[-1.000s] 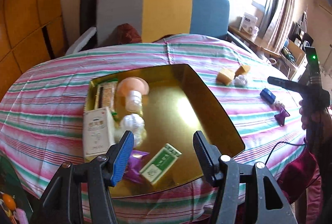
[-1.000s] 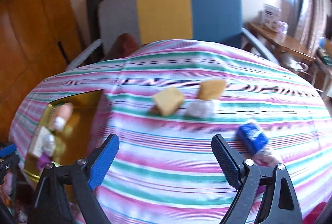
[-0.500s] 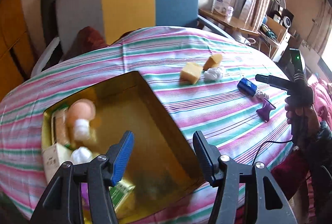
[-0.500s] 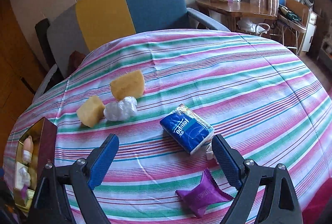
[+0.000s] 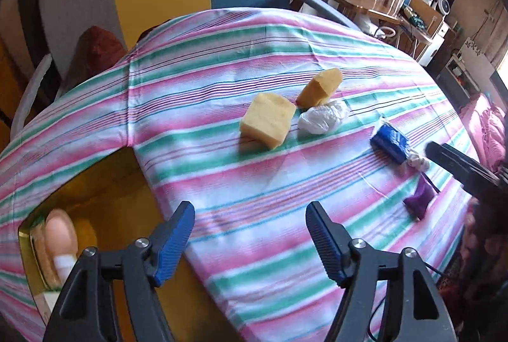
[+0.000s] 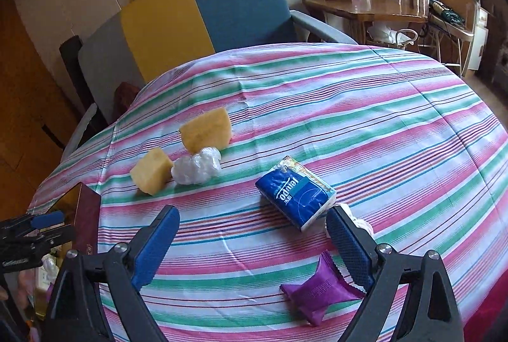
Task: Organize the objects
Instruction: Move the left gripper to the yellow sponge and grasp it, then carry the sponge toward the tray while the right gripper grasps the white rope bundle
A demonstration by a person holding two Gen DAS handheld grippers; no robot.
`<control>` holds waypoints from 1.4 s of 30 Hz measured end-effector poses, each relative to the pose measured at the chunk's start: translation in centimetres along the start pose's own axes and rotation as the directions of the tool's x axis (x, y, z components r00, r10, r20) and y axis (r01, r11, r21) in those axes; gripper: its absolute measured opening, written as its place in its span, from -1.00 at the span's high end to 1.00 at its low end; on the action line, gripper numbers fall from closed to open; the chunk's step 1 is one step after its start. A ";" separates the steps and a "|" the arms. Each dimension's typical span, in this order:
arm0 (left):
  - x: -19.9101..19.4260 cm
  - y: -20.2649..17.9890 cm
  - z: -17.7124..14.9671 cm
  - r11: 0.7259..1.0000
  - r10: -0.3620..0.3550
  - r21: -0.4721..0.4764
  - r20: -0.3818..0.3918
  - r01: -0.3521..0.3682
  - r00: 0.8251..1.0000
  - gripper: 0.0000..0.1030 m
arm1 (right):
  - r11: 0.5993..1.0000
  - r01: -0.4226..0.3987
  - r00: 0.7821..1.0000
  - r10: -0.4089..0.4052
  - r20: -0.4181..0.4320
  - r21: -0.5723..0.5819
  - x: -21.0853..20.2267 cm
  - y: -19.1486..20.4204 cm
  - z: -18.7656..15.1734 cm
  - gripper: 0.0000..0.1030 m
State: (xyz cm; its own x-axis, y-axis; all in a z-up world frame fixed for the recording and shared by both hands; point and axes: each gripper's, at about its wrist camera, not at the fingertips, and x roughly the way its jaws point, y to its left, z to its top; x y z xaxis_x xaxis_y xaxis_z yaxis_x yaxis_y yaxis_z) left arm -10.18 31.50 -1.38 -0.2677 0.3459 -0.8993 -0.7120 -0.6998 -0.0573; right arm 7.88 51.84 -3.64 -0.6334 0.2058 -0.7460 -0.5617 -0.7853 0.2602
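Observation:
On the striped tablecloth lie two yellow sponges (image 5: pixel 267 124) (image 6: pixel 206 130), a crumpled white plastic bag (image 5: pixel 320 118), a blue tissue pack (image 6: pixel 295 193) and a purple sachet (image 6: pixel 320 294). The gold box (image 5: pixel 104 202) at the left holds a pink item (image 5: pixel 58 234). My left gripper (image 5: pixel 250 240) is open and empty, above the cloth beside the box's right edge. My right gripper (image 6: pixel 254 243) is open and empty, hovering just in front of the tissue pack; the sachet lies under its right finger. The right gripper also shows in the left wrist view (image 5: pixel 457 166).
A grey, yellow and blue chair (image 6: pixel 203 12) stands behind the round table. A wooden side table (image 6: pixel 365 12) with boxes is at the back right. A small white item (image 5: pixel 417 161) lies next to the tissue pack. The table edge drops off at the right.
Both grippers have swung right. The left one has moved off the gold box toward the sponges. The right one has come closer to the tissue pack and sachet. Both stayed open.

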 end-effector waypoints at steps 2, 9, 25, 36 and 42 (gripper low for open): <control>1.8 -0.5 1.4 1.000 0.005 0.016 -0.019 -0.004 1.000 -0.51 | 1.000 -0.009 1.000 0.009 -0.001 0.012 -0.1 -0.2 0.0 -0.85; 7.1 -2.2 5.4 0.997 0.033 0.076 -0.056 -0.029 0.998 -0.62 | 0.998 -0.049 0.999 0.049 -0.003 0.038 -0.3 -0.5 0.1 -0.87; 11.8 -3.0 7.8 0.995 0.042 0.097 -0.069 -0.036 0.997 -0.09 | 0.995 -0.068 0.997 0.066 0.031 0.071 -0.8 -1.1 0.5 -0.87; -0.1 -2.9 1.0 0.991 -0.114 0.074 0.069 0.109 0.991 -0.09 | 0.900 -0.055 0.988 -0.015 0.157 0.433 -3.5 -9.4 0.9 -0.87; -6.0 -1.8 -4.0 0.985 -0.170 0.058 0.138 0.163 0.976 -0.09 | 0.874 -0.039 0.992 -0.023 0.122 0.484 -2.8 -10.3 0.8 -0.87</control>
State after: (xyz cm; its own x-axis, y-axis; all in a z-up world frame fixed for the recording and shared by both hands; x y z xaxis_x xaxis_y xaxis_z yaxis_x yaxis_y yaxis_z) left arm -4.69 28.20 2.34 -0.2299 0.5424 -0.8080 -0.7827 -0.5965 -0.1777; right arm 15.02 59.83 -3.79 -0.6805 0.2929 -0.6716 -0.7237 -0.4124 0.5534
